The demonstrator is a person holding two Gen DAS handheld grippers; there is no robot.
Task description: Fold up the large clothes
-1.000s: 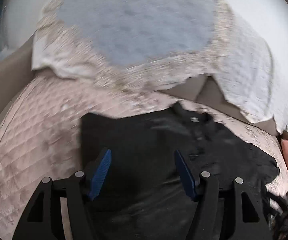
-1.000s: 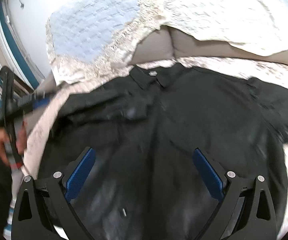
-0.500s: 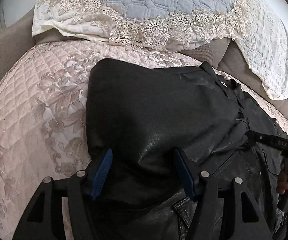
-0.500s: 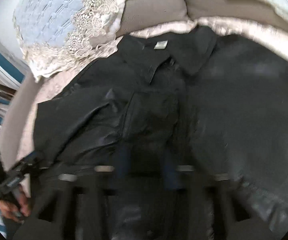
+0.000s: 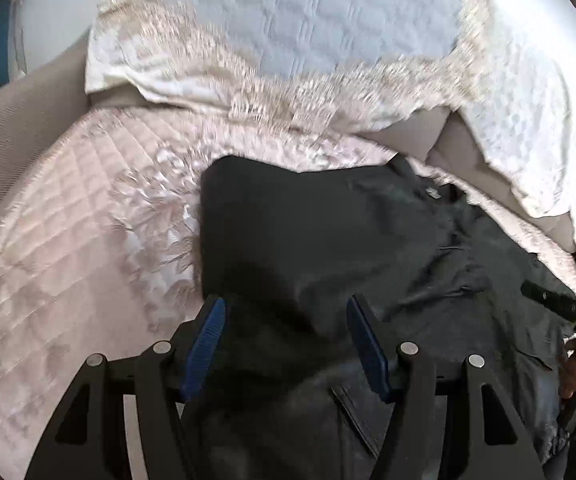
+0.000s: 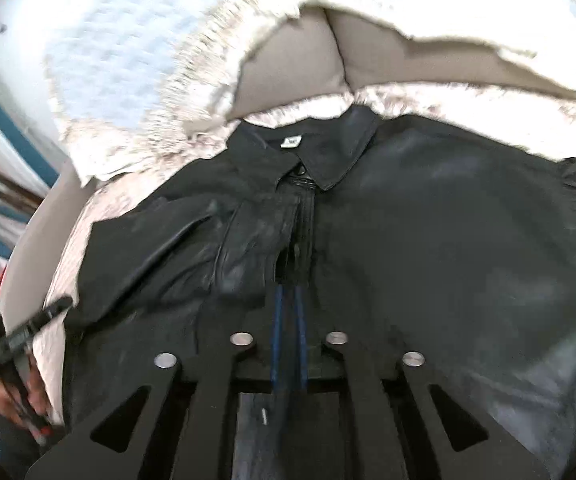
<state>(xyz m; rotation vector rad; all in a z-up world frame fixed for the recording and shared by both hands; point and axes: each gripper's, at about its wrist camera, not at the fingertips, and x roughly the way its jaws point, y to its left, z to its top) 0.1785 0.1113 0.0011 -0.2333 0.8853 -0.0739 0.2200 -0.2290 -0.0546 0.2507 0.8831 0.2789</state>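
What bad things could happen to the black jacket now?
The right gripper looks shut near the jacket's front opening, but whether it holds any is unclear. Pulling there might bunch the middle. The folded-in sleeve lies loose under the open left gripper, so it may slide back out. Both views are blurry, so quick moves could drag it crooked.

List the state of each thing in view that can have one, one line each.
black jacket: spread front-up on the bed, collar toward the pillows, one sleeve folded across its chest.
left hand-held gripper: open, over the jacket's folded side, holding nothing.
right hand-held gripper: shut at the jacket's front opening; whether it pinches fabric cannot be told.
lace-trimmed pillows: propped at the head of the bed.
quilted bedspread: lying flat.
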